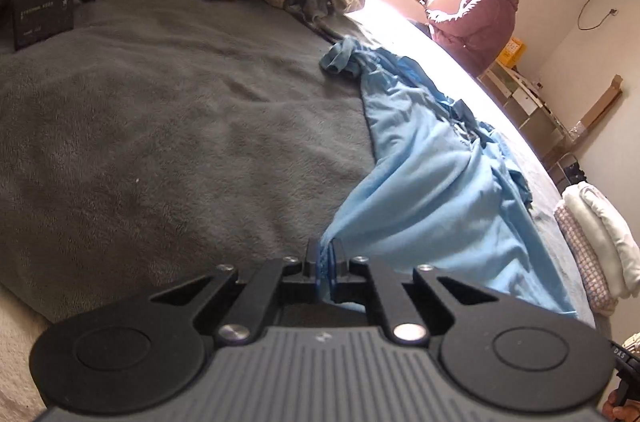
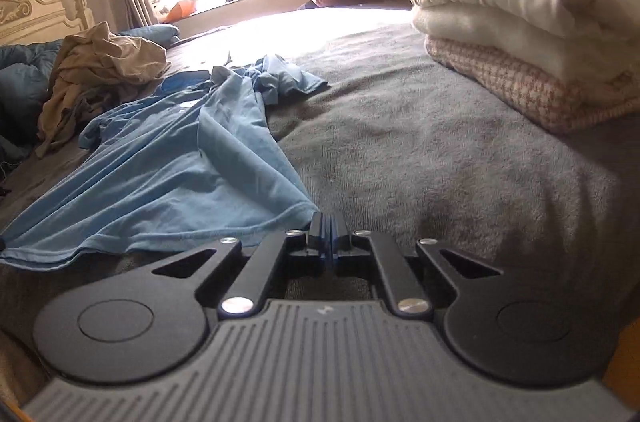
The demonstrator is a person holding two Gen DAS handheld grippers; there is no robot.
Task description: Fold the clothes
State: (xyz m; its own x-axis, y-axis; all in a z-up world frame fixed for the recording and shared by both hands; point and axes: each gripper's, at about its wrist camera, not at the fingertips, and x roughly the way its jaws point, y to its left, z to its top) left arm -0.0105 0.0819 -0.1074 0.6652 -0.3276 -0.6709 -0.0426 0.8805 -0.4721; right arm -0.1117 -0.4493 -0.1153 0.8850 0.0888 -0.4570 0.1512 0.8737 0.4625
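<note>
Both grippers, left (image 1: 326, 254) and right (image 2: 329, 234), pinch one blue shirt's (image 1: 432, 182) hem on the bed (image 1: 180, 142) beside two folded blankets (image 2: 520, 34).

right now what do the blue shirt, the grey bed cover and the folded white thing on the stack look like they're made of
Blue shirt: thin woven cloth, likely cotton, matte; it falls in sharp creases and has a stitched hem.
Grey bed cover: fleece or plush, going by its short fuzzy nap and soft dull look.
Folded white blanket: thick, fluffy, probably fleece; it has rounded, bulky folds. The exact fibres cannot be told.
</note>
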